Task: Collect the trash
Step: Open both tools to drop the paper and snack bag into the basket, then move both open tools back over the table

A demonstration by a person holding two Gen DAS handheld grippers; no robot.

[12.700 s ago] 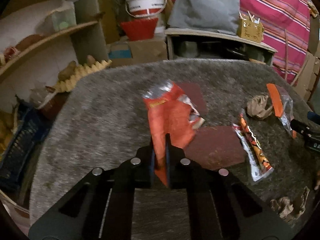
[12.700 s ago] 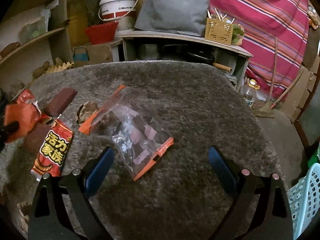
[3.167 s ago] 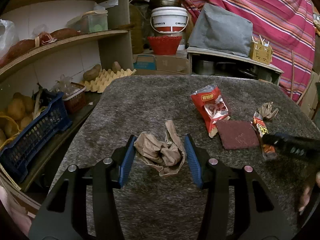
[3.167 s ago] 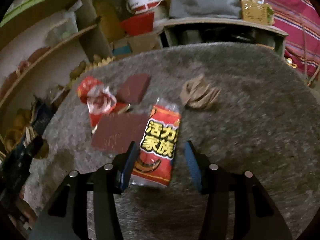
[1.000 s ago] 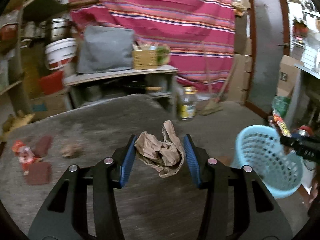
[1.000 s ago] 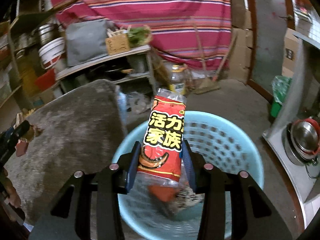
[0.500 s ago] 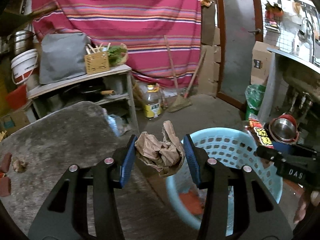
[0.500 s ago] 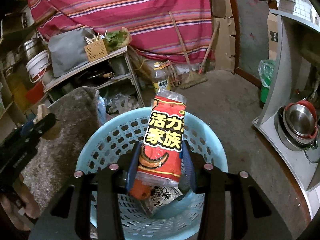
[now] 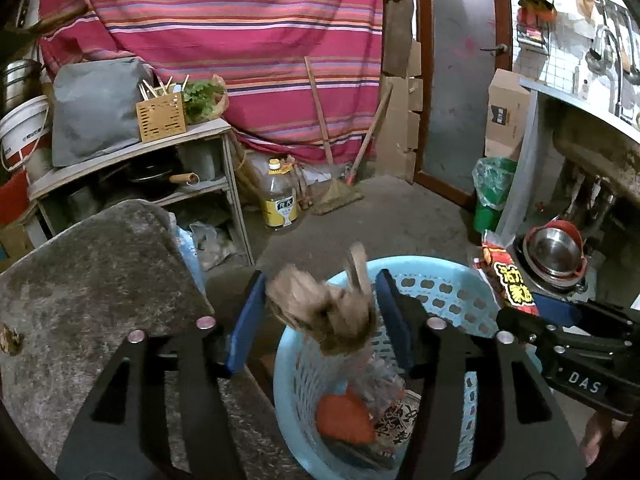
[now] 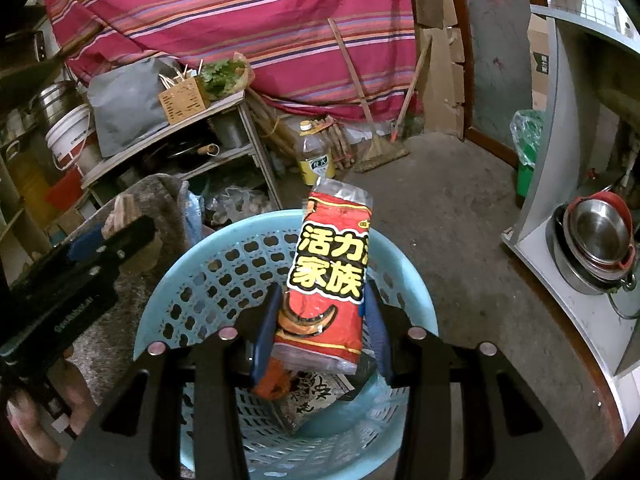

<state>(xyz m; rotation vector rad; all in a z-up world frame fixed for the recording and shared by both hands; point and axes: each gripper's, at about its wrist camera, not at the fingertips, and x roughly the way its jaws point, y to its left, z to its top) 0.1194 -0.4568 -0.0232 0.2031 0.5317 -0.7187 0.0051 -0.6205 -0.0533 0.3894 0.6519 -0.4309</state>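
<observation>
Striped pink cloth (image 9: pixel 240 20) hangs across the back wall, above a rough concrete floor (image 9: pixel 380 224), and we're right over the basket (image 10: pixel 224 264), a round pale-blue plastic one with perforated walls standing just off the table's (image 9: pixel 92 276) right edge. That table wears a shaggy grey cover.

Our left gripper (image 9: pixel 320 316) hangs over the basket's near-left rim with its blue-padded jaws spread apart; the crumpled brown paper (image 9: pixel 324 312) sits between them, motion-blurred, and we see a gap to the left pad, while on the right we can't tell whether it touches. It's above the basket's mouth.

Our right gripper (image 10: pixel 320 328) is clamped on the wrapper (image 10: pixel 328 276), a glossy red foil packet with fat yellow characters and a clear crimped top, held upright and slightly tilted over the basket's middle. Both pads press its lower sides.

Down in the basket we see an orange-red packet (image 9: pixel 344 420) and a clear crinkly bag (image 9: pixel 376 384) lying on the mesh bottom.

Off to the right, steel bowls (image 10: pixel 600 236) are stacked in a red-rimmed one under the counter. Behind the basket, a yellow oil bottle (image 9: pixel 278 196) stands on the floor by a broom (image 9: pixel 336 196).
</observation>
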